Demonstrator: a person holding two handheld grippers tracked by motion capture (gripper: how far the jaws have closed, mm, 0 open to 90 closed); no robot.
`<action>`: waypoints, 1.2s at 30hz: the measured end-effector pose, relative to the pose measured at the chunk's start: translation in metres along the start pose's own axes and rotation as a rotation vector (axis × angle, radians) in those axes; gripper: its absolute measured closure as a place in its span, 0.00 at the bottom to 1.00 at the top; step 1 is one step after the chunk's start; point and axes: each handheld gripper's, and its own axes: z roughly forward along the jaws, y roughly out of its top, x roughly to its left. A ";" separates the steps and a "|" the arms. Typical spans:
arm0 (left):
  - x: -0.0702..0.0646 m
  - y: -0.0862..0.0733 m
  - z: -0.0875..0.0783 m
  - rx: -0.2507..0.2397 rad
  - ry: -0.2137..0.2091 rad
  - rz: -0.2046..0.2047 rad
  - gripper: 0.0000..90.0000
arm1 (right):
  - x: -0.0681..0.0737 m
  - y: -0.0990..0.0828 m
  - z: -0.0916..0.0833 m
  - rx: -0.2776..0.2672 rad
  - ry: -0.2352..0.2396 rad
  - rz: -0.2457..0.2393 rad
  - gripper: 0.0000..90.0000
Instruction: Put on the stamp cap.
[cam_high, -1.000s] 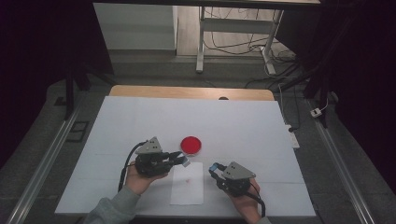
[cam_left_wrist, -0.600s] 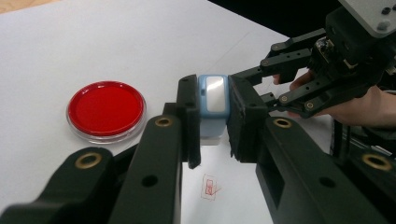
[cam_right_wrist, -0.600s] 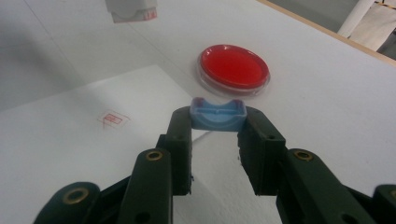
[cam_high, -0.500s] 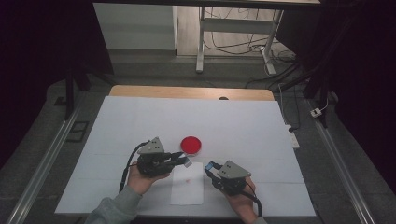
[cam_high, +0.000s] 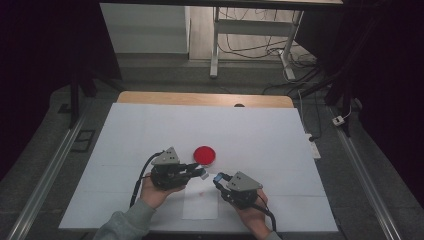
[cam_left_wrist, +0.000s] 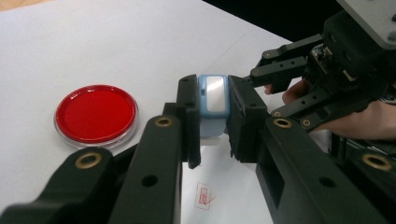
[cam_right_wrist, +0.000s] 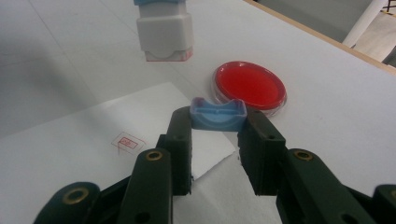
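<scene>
The left gripper (cam_left_wrist: 212, 123) was clamped on a blue-and-white plastic stamp (cam_left_wrist: 213, 105), which hung above a white sheet of paper (cam_right_wrist: 60, 154) bearing a small red imprint (cam_right_wrist: 127, 142). The right gripper (cam_right_wrist: 218, 135) pinched the stamp's small blue plastic cap (cam_right_wrist: 218, 114) just beside a round red ink pad in a clear dish (cam_right_wrist: 249, 85).

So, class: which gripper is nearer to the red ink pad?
Left. The left gripper, holding the stamp, sits just beside the red ink pad; the right gripper, holding the blue cap, is farther back.
</scene>
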 end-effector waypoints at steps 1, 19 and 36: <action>0.000 0.000 0.000 -0.003 0.001 -0.001 0.84 | 0.001 0.000 0.000 0.001 -0.004 -0.003 0.73; -0.004 0.003 0.008 -0.023 -0.019 -0.015 0.84 | 0.010 0.004 0.010 0.007 -0.011 -0.022 0.73; -0.006 0.002 0.014 -0.009 -0.012 -0.020 0.84 | 0.016 0.006 0.013 -0.006 -0.024 -0.028 0.73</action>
